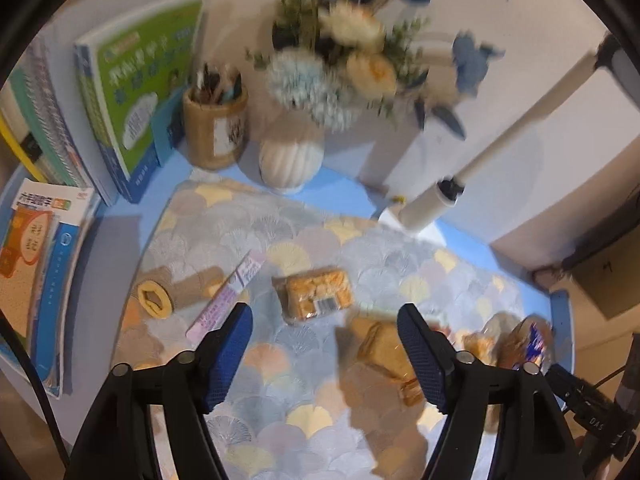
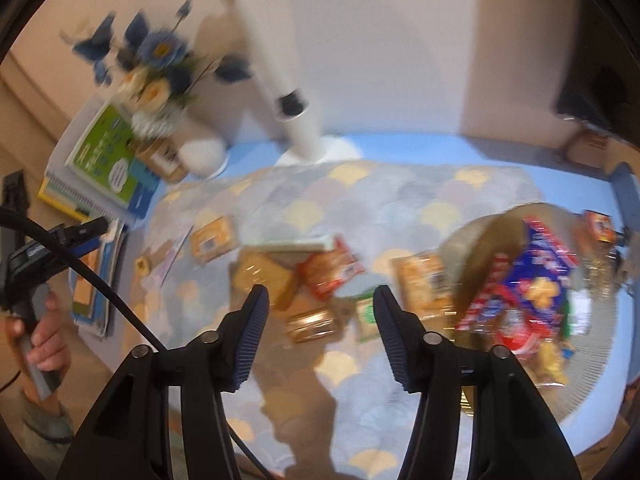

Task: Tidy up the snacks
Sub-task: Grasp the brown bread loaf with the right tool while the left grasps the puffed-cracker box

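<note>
My left gripper (image 1: 325, 322) is open and empty above the patterned mat (image 1: 304, 380). Just beyond it lies a clear pack of tan crackers (image 1: 316, 292). A pink-white stick packet (image 1: 228, 294) and a small brown roll snack (image 1: 156, 300) lie to its left. More wrapped biscuits (image 1: 384, 350) lie by its right finger. My right gripper (image 2: 320, 306) is open and empty over a cluster of snacks: a tan biscuit pack (image 2: 264, 278), a red pack (image 2: 332, 270), a gold pack (image 2: 314, 324), a green packet (image 2: 366, 316). A round basket (image 2: 596, 320) at right holds a blue-red snack bag (image 2: 532, 276).
Books (image 1: 136, 92) stand and lie at the left. A pen cup (image 1: 214, 128), a white vase of flowers (image 1: 290, 156) and a white lamp base (image 2: 316, 148) stand at the back. The other hand-held gripper (image 2: 36, 256) shows at the left of the right wrist view.
</note>
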The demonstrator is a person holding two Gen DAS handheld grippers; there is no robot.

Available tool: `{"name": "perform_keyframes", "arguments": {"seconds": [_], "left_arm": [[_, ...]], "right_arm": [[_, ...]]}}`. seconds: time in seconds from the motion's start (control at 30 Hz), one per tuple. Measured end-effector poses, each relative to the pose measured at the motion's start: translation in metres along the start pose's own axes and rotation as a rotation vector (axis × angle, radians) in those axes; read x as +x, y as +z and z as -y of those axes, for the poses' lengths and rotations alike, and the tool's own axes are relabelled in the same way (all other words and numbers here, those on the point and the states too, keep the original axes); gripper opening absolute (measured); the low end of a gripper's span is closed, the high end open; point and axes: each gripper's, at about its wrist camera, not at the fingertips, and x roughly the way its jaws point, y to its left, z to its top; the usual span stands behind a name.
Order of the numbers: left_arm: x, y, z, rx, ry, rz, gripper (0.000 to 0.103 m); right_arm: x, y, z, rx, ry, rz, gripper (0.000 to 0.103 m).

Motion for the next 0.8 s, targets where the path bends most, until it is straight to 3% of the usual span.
{"name": "perform_keyframes", "arguments": {"seconds": [0.1,0.2,0.37,0.6,0.8], "left_arm": [[0.026,0.000,-0.004,0.058,-0.006,-0.070,0.074],[0.057,0.001,0.004,0.216,0.006,-0.143,0.074],[0.101,0.008,0.013,0.352,0.046,-0.173,0.074],[0.151,0.014,0.017,0.467,0.004,-0.238,0.074],[0.176,0.017,0.015,0.519,-0.035,-0.290,0.074]], "right_arm": [[0.029,0.000,-0.021,-0.056,0.019,-0.061,0.055],[0.058,-0.001,-0.048,-0.171,0.019,-0.110,0.055],[0.106,-0.005,-0.082,-0.411,-0.071,-0.127,0.055],[0.151,0.002,-0.081,-0.499,-0.065,-0.228,0.055],[0.180,0.014,-0.080,-0.521,0.021,-0.292,0.055]]}}
